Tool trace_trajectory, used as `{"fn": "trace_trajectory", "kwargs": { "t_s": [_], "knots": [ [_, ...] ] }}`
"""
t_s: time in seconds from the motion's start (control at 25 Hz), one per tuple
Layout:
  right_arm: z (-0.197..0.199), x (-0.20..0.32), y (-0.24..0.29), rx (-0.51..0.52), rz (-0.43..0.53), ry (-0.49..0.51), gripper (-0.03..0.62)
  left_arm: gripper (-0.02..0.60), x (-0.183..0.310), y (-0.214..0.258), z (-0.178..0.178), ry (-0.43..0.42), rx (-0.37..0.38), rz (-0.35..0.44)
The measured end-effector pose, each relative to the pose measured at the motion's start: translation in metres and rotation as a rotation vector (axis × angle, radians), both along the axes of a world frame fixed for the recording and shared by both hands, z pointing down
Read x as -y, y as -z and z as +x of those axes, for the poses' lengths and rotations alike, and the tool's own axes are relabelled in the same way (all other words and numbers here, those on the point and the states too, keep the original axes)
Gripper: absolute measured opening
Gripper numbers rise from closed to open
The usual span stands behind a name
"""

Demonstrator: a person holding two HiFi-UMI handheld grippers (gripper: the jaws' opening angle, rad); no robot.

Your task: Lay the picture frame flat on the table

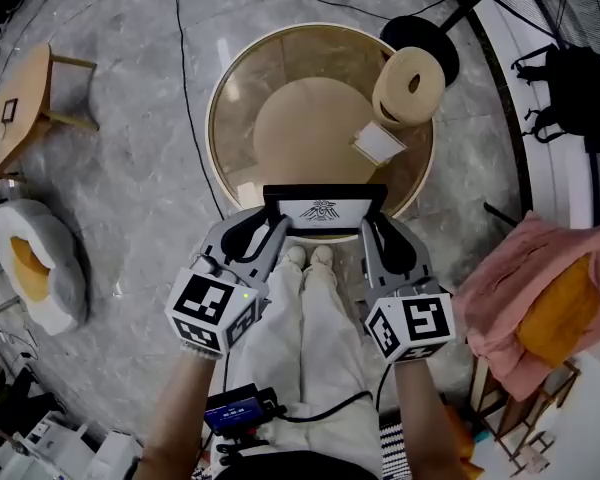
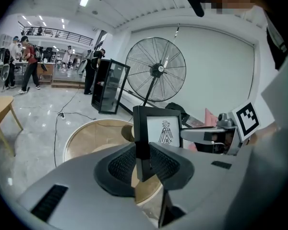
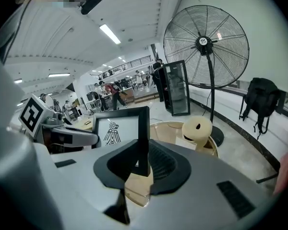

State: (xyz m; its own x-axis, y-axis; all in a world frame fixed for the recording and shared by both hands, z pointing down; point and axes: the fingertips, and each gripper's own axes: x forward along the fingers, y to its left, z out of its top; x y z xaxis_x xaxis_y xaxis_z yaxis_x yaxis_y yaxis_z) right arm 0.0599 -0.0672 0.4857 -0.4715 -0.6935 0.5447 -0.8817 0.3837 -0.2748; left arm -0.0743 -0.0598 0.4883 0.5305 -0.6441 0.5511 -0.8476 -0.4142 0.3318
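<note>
A black picture frame (image 1: 325,210) with a white print of a dark figure hangs between my two grippers, over the near rim of the round glass-topped table (image 1: 223,88). My left gripper (image 1: 273,230) is shut on the frame's left edge and my right gripper (image 1: 372,232) on its right edge. In the left gripper view the frame (image 2: 162,128) stands upright, its side bar pinched between the dark pads of the left gripper (image 2: 143,164). In the right gripper view the frame (image 3: 116,131) shows its print, and the right gripper (image 3: 143,159) clamps its side bar.
On the table lie a beige roll-shaped cushion (image 1: 408,86) and a white card (image 1: 378,143). A fan's black base (image 1: 427,40) stands behind the table. Pink cloth (image 1: 535,293) is at the right, an egg-shaped cushion (image 1: 35,268) and a wooden side table (image 1: 20,108) at the left.
</note>
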Motion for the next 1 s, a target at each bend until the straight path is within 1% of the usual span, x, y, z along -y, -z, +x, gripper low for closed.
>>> {"fn": "trace_trajectory", "kwargs": {
  "t_s": [0.6, 0.8, 1.0],
  "knots": [
    [-0.007, 0.004, -0.120, -0.023, -0.116, 0.009, 0.084, 0.100, 0.004, -0.120, -0.007, -0.005, 0.027, -0.104],
    [-0.005, 0.008, -0.152, -0.020, -0.153, 0.011, 0.084, 0.100, 0.008, -0.152, -0.004, -0.004, 0.033, -0.138],
    [-0.005, 0.011, -0.181, -0.014, -0.195, 0.002, 0.084, 0.101, 0.012, -0.181, -0.005, -0.023, 0.059, -0.165]
  ]
}}
